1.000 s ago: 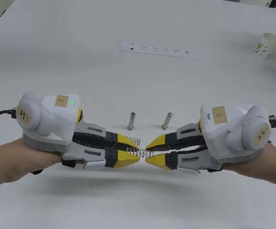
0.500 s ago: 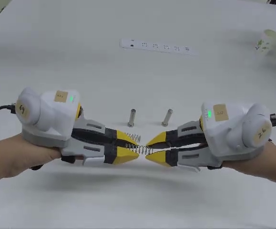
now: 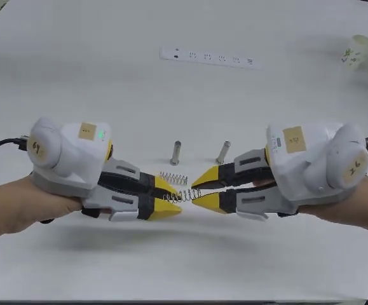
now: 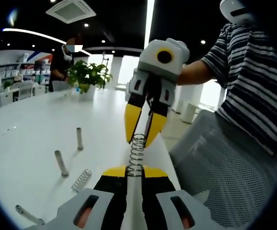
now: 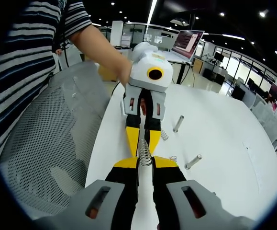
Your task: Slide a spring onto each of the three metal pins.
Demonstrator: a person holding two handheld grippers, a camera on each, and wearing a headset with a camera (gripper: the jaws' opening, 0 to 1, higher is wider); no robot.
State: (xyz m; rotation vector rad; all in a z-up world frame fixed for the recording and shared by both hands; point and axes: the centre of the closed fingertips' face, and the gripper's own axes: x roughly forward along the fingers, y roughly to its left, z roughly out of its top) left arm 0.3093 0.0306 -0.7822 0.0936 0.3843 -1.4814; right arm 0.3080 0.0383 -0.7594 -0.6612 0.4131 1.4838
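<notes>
Left claw [image 3: 178, 199] tight on spring [image 3: 188, 194], right claw [image 3: 194, 192] agape, over white office table [image 3: 139, 101].

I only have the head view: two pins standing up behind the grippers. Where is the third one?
Observer: The left gripper view has it. A third pin lies flat on the table, close beside that gripper's body.
Operator: Is the held spring straight or sagging?
Observer: Straight. Seen along its length in the left gripper view, the spring runs in line from the left gripper, which is shut on it, to the right gripper.
</notes>
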